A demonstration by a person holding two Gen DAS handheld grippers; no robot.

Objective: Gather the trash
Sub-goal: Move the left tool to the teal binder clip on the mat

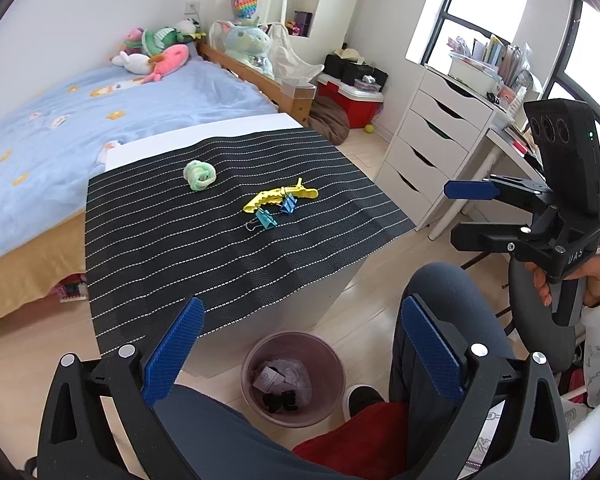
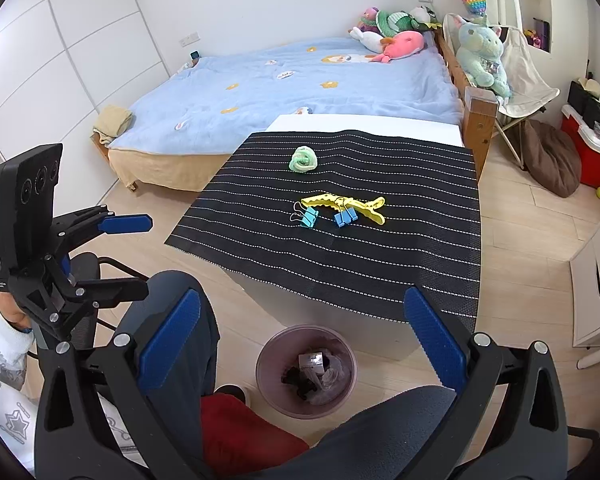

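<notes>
Bed: the big bed with the blue blanket (image 2: 300,92) sits behind the counter, with soft toys (image 2: 392,32) at its far end.
Counter: the white counter (image 2: 364,124) wears a black mat with thin white stripes (image 2: 380,256).
Bin: the round pink trash bin (image 2: 268,360) stands on the floor just in front of the counter, between the person's knees, with scraps inside.
Left gripper (image 1: 300,348): fingers wide apart, holding nothing, up over the bin.
Right gripper (image 2: 304,344): fingers wide apart, holding nothing.
Yellow plastic clip (image 2: 346,204): lies in the middle of the mat.
Two small blue binder clips (image 2: 346,217): one touches the yellow clip, one lies just beside.
Green crumpled ball (image 2: 303,159): on the mat, nearer the bed.
</notes>
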